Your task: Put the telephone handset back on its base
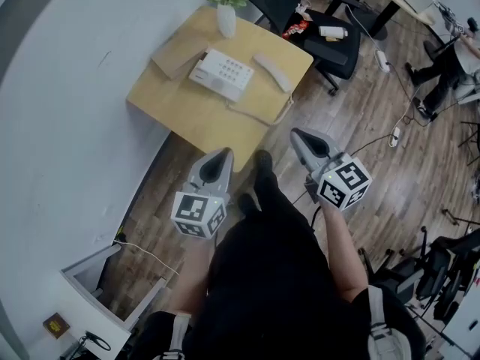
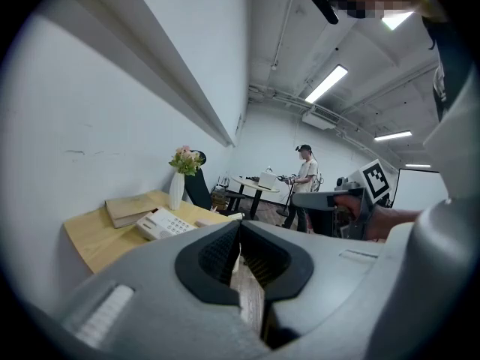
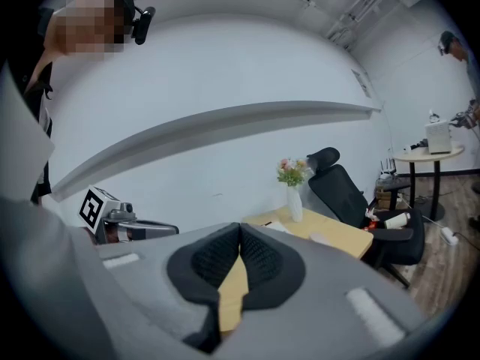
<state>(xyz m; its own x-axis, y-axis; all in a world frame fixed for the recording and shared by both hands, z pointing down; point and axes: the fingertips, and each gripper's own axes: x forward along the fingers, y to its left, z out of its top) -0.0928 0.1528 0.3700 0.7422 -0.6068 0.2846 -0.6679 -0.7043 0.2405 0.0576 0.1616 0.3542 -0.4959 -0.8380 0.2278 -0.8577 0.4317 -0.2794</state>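
The only markings I can make out are the black-and-white square patterns on the cubes of my left gripper (image 1: 223, 156) and my right gripper (image 1: 299, 136). The keys on the base (image 1: 222, 73) are too small to read. Both pairs of jaws are closed, tip against tip, with nothing between them. I hold them over the wood floor (image 1: 375, 163), short of the tabletop (image 1: 180, 115).

The handset (image 1: 273, 72) lies on that tabletop just right of the base, off its cradle and not touching it. A thin cord (image 1: 262, 121) loops near the front edge. Beyond the base lie a tan book (image 1: 178, 57) and a white vase (image 1: 226, 19) of pink flowers. A black office chair (image 1: 330, 40) stands at the tabletop's far right corner, with a red packet (image 1: 296, 28) and a white bottle (image 1: 332, 31) on its seat. My own dark trouser leg and shoe (image 1: 262, 167) stand between the grippers.

Only the left gripper view shows a person (image 2: 304, 177) standing by a round table (image 2: 251, 184) far off. Only the head view shows the handset whole.
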